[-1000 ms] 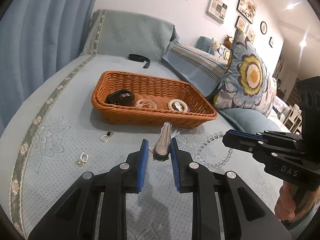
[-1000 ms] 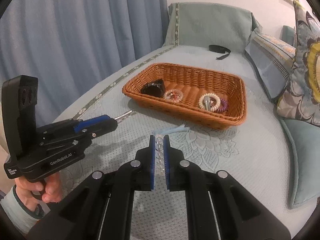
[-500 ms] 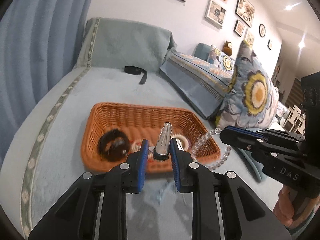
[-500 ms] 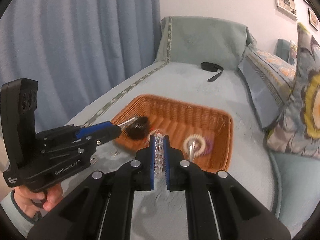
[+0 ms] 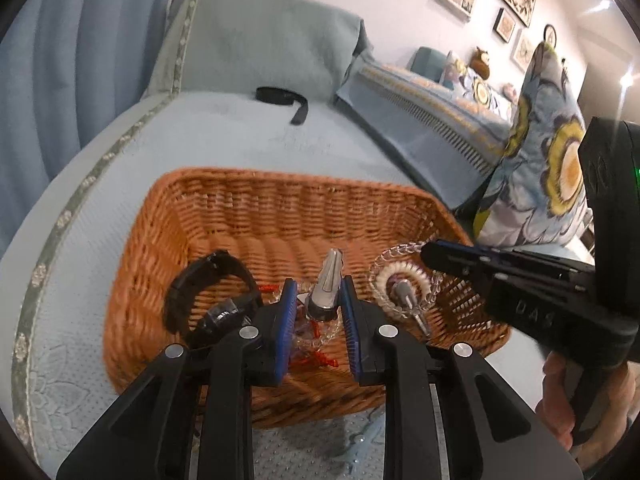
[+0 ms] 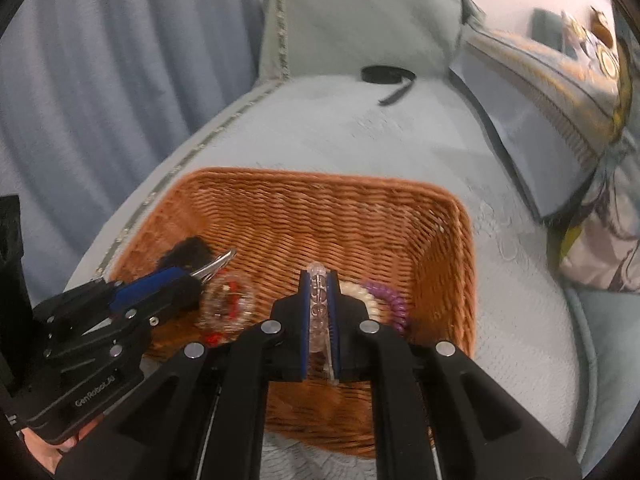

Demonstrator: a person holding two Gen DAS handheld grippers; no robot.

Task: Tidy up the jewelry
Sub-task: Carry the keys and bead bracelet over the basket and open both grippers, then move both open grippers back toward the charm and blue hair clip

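Observation:
My left gripper (image 5: 318, 294) is shut on a silver hair clip (image 5: 326, 286) and holds it above the orange wicker basket (image 5: 288, 204). My right gripper (image 6: 319, 288) is shut on a clear bead bracelet (image 6: 318, 300), also over the basket (image 6: 320, 208); the bracelet hangs from it in the left wrist view (image 5: 394, 254). In the basket lie a black watch (image 5: 212, 300), a clear bracelet with red bits (image 6: 228, 300), a white coil tie (image 5: 400, 276) with a silver clip (image 5: 408, 300) and a purple coil tie (image 6: 386, 296).
The basket sits on a pale blue bedspread (image 5: 240, 136). A black strap (image 5: 284, 98) lies near the headboard cushion (image 5: 260, 48). Flowered pillows (image 5: 536, 160) are stacked on the right. Blue curtains (image 6: 100, 80) hang on the left.
Both grippers have lifted their items off the bedspread and moved forward over the basket. The basket now fills the middle of both views.

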